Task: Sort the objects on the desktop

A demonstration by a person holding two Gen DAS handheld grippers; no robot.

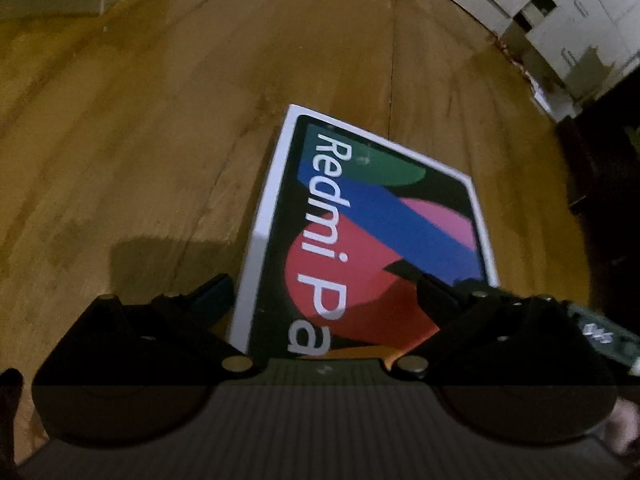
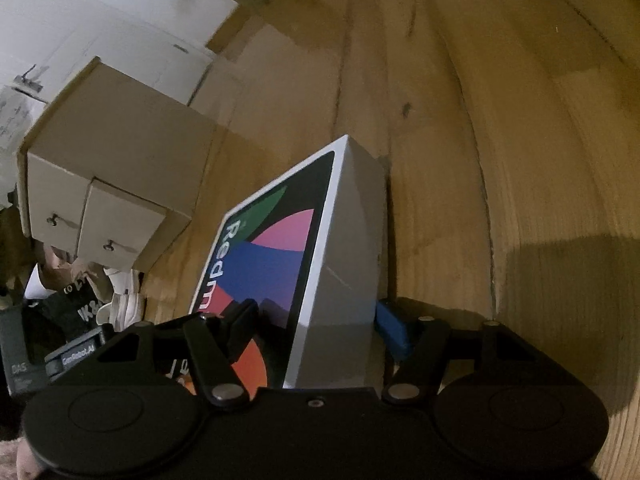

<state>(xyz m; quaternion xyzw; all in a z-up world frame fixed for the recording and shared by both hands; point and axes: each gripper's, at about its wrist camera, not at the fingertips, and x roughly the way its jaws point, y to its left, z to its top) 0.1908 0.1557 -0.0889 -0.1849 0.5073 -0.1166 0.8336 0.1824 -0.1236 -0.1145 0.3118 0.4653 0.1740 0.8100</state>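
While tilted off grainy wood (image 2: 520, 160), glossy flat rectangular Redmi box (image 2: 280, 248).

Left gripper (image 1: 324, 288) at 6 o'clock, black fingers spread wide either side of a Redmi Pad box (image 1: 372, 232). Box sits centre frame, white border, black face with green, blue, pink and red shapes, lettering running toward 12 o'clock. Left fingertip (image 1: 216, 292) just off the box's left edge, right fingertip (image 1: 432, 286) over its face; contact unclear. Wooden tabletop (image 1: 160, 140) fills the rest. White cabinets (image 1: 560, 20) at 2 o'clock. Green-black object (image 1: 604, 336) at 4 o'clock, too blurred to identify.
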